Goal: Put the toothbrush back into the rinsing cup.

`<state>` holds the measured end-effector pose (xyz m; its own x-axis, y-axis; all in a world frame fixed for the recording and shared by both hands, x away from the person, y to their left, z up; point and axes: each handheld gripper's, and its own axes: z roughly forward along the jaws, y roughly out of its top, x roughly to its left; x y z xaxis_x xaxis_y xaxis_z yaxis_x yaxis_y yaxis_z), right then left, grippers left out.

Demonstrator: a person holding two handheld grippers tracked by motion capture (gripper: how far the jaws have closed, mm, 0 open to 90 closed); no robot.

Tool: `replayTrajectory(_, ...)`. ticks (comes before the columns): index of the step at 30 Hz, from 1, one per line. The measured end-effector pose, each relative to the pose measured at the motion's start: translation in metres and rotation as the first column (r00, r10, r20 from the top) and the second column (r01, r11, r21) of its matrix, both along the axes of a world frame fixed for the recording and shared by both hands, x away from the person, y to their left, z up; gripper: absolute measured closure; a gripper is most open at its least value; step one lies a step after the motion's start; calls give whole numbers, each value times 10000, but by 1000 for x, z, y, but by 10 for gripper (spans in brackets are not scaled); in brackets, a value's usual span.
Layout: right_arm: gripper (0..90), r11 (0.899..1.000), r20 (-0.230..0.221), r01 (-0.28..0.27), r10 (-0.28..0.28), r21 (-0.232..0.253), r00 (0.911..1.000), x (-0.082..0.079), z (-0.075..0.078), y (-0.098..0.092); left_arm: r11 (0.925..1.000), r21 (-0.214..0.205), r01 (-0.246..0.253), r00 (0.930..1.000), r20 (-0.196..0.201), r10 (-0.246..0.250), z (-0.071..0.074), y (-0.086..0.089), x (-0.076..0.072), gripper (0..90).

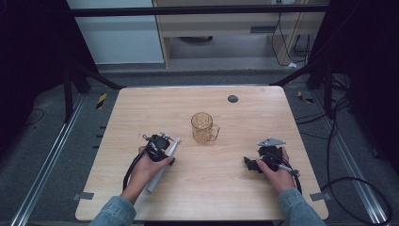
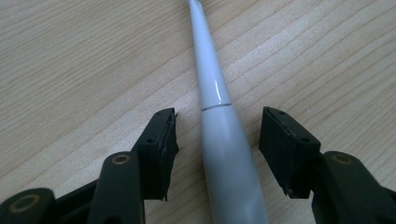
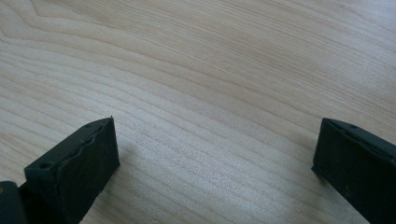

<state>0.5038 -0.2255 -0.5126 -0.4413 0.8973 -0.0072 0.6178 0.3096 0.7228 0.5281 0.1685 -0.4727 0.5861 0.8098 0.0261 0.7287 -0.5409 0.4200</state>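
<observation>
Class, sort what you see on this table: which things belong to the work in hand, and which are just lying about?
In the work: electric toothbrush, lying between the left gripper fingers, untouched.
Lying about: glass mug; right gripper, open over bare table; dark disc.

A white-and-pale-grey plastic electric toothbrush (image 2: 219, 126) lies on the light, wavy-grained wooden table (image 1: 244, 188) beside a clear amber glass mug (image 1: 203, 127), with a dark grey round disc (image 1: 232, 99) at twelve o'clock and black fingers (image 2: 161, 144).

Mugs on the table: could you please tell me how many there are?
1. The clear amber mug stands near the table's middle, just right of the white electric toothbrush by the left gripper.
</observation>
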Motion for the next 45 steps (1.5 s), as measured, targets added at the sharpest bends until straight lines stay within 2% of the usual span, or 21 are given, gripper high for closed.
replayTrajectory(9,3,10000,-3,3,-3,3,10000,0,0,0,9999,31,159,9997,-160,-159,2,1,0,494)
replayTrajectory(14,3,10000,1,1,-1,2,10000,0,0,0,9993,268,264,9991,-346,-255,3,3,2,505)
replayTrajectory(26,3,10000,-2,0,0,-1,10000,0,0,0,9993,186,316,9984,-475,-307,3,3,3,522)
replayTrajectory(34,3,10000,-2,2,-2,3,10000,0,0,0,9986,230,475,9970,-624,-460,4,3,5,583)
replayTrajectory(41,3,10000,-3,3,-3,4,10000,0,0,0,9982,230,554,9969,-570,-540,4,2,5,667)
replayTrajectory(45,3,10000,-1,2,-2,2,10000,0,0,0,9977,235,641,9968,-493,-629,4,1,5,671)
